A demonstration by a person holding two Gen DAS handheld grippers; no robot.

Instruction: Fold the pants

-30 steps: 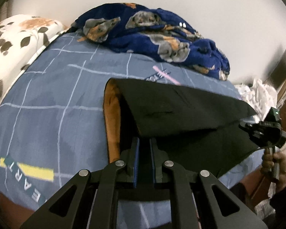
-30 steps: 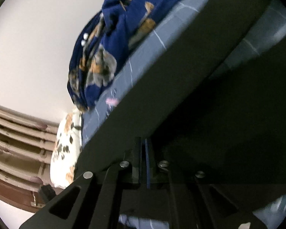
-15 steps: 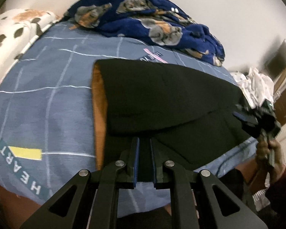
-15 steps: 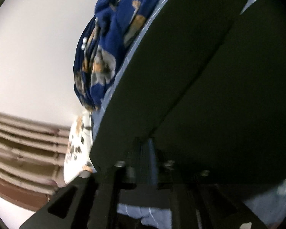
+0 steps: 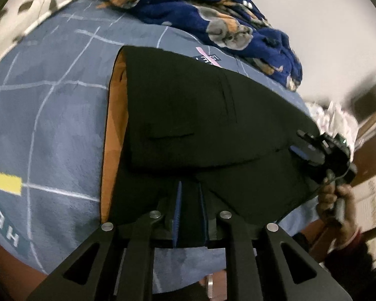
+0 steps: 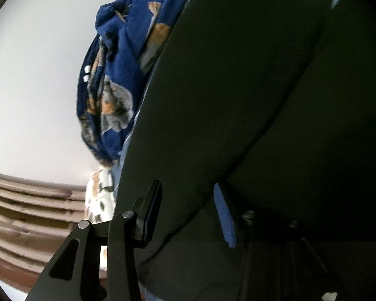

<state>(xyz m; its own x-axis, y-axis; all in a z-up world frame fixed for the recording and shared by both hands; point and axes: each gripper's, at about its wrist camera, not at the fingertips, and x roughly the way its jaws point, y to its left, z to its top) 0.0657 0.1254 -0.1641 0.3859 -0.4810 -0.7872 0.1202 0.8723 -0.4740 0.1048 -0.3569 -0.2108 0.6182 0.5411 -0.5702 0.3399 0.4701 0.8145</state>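
On the bed [image 5: 50, 115], we lay the black pants [image 5: 200, 115] folded; left gripper [image 5: 190, 200] pinches their near edge, right gripper [image 6: 188, 205] at three o'clock is wide open, so next we let go left.

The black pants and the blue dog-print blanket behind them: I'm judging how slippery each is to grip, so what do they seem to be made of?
The black pants look like a smooth, matte woven cloth: flat surface, crisp edges and a neat welt pocket slit, with an orange lining at the edge. The dog-print blanket looks like plush fleece: fuzzy nap, soft rounded folds. Exact fibres can't be told.
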